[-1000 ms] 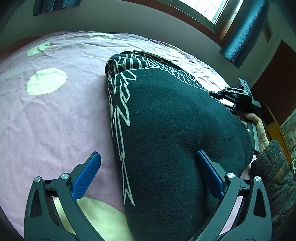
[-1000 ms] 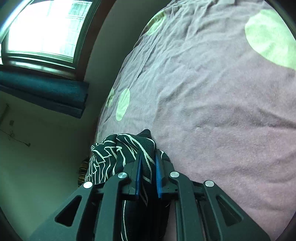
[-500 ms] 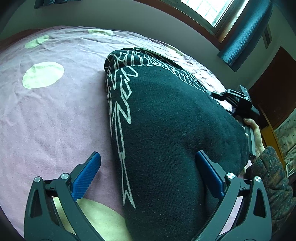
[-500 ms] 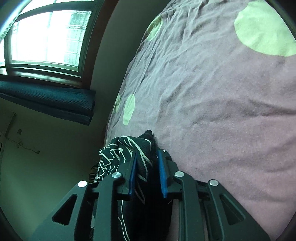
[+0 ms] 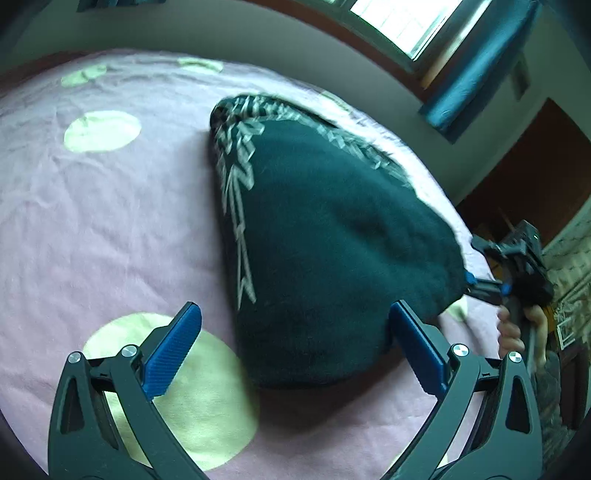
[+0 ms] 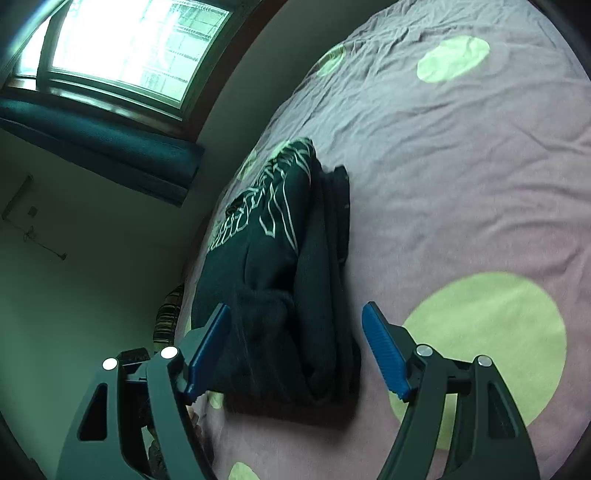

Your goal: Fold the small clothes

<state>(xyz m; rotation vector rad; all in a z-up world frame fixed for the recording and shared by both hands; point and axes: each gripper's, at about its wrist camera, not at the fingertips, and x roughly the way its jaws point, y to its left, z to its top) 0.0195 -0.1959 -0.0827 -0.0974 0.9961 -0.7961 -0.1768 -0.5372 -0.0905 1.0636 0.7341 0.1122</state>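
We take the bed (image 5: 110, 229) as our landmark: its pink sheet (image 6: 461, 177) is wrinkled and printed with pale green dots (image 6: 491, 343). Beyond the bed's far edge we see a plain wall (image 5: 184, 33), and above that wall a bright window (image 6: 136, 44) in a dark frame. A teal curtain (image 6: 99, 155) hangs bunched just below the window. Past the bed's right corner, in the left wrist view, we make out a dark brown door (image 5: 532, 162).
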